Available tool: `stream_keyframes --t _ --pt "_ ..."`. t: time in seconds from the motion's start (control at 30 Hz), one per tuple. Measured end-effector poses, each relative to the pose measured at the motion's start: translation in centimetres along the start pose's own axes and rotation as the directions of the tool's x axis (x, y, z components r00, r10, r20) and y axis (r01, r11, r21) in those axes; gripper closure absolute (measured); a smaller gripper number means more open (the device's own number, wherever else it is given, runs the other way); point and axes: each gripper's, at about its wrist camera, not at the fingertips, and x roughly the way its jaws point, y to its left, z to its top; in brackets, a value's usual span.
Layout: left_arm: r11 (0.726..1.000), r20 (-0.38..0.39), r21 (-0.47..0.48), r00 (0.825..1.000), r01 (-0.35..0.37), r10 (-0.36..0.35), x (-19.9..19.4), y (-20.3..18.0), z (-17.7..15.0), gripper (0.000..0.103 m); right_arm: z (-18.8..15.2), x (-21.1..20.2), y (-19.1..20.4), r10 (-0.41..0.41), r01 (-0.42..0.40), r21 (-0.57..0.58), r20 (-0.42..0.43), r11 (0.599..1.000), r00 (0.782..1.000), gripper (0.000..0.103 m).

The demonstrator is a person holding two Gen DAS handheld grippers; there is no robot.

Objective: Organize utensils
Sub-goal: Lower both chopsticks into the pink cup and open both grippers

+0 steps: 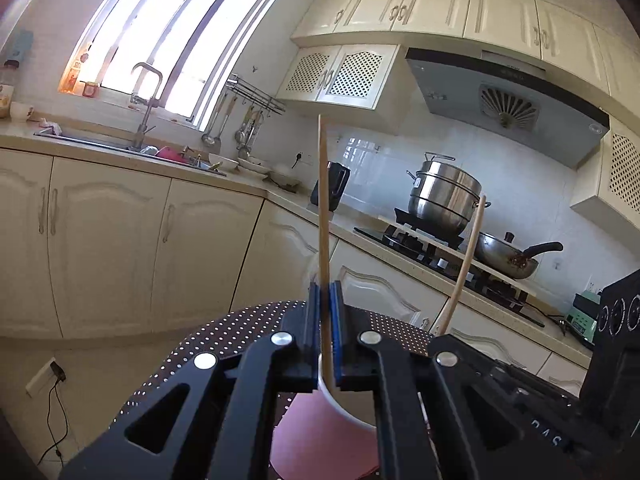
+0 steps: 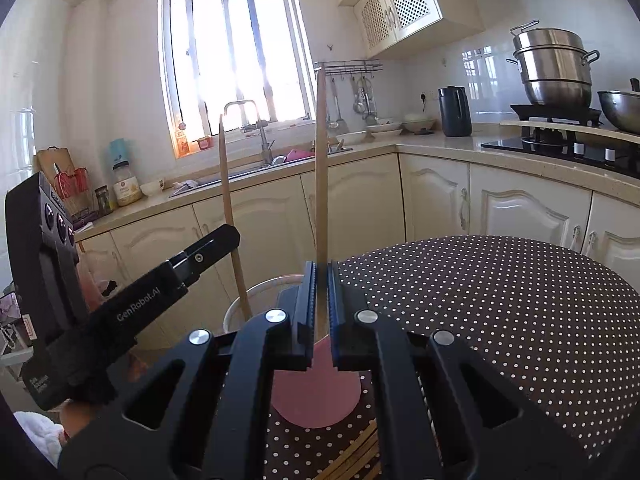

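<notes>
Chopsticks are what both grippers carry. One pale wooden chopstick (image 1: pixel 323 216) stands nearly upright, clamped between the blue-padded jaws of the left gripper (image 1: pixel 325 304); its lower end drops behind the gripper body toward the rim of a white paper cup (image 1: pixel 344 408), and whether the tip is inside the cup or only in front of it cannot be told. The cup itself is mostly hidden by the black linkages, only a curved strip of wall and rim showing.

A second pale wooden chopstick (image 2: pixel 321 168) is pinched upright in the closed jaws of the right gripper (image 2: pixel 321 280). Its lower part is covered by the fingers, so where its tip ends is unclear. In the right wrist view the cup's rim (image 2: pixel 256 286) peeks out behind the jaws, with the left gripper's chopstick (image 2: pixel 230 208) leaning down to it; the left gripper (image 2: pixel 208 248) reaches in from the left edge, its fingertips seen side-on. In the left wrist view the right gripper's chopstick (image 1: pixel 464 264) slants up at the right, its base cut off behind the black frame.

The cup stands on or beside a round pink mat (image 2: pixel 316 396) on a round table with a dark brown, white-dotted cloth (image 2: pixel 500 300); the contact is hidden. More light wooden sticks (image 2: pixel 356 456) lie at the near edge of the table, largely covered by the right gripper, too obscured to count. A bit of white cloth and a hand (image 2: pixel 70 420) show at the lower left, cropped by the lens edge.
</notes>
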Motion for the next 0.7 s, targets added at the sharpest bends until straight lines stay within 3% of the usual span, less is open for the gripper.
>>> stream_keyframes --t 0.27,0.3,0.33,0.37,0.43,0.57,0.7 --pt "0.997 -0.001 0.072 1.000 -0.001 0.001 -0.9 -2.0 -0.5 0.097 -0.1 -0.8 0.1 -0.010 0.010 0.018 -0.009 1.000 1.000 0.096" --pt "0.997 -0.006 0.081 1.000 0.002 -0.002 -1.0 -2.3 -0.5 0.091 -0.1 -0.9 0.1 -0.015 0.015 0.017 -0.011 1.000 1.000 0.096" --pt "0.996 -0.010 0.086 1.000 0.005 -0.004 -1.2 -2.6 -0.4 0.072 -0.1 -1.2 0.3 -0.017 0.017 0.016 -0.011 1.000 1.000 0.095" --pt "0.996 -0.004 0.094 1.000 -0.004 0.004 -1.5 -2.9 -0.4 0.066 0.0 -1.4 0.4 -0.022 0.022 0.017 -0.010 1.000 1.000 0.089" --pt "0.994 0.010 0.112 1.000 -0.007 0.006 -2.3 -3.5 -0.3 0.064 0.1 -2.1 0.5 -0.030 0.030 0.022 0.004 0.999 1.000 0.076" --pt "0.992 -0.014 0.128 1.000 -0.010 0.012 -3.5 -4.1 0.2 0.064 0.5 -4.0 0.4 -0.043 0.042 0.038 0.026 0.998 0.999 0.060" --pt "0.983 -0.050 0.183 0.998 -0.031 0.041 -4.8 -5.1 0.2 0.052 0.9 -6.2 0.4 -0.063 0.062 0.040 0.033 0.997 0.997 0.060"
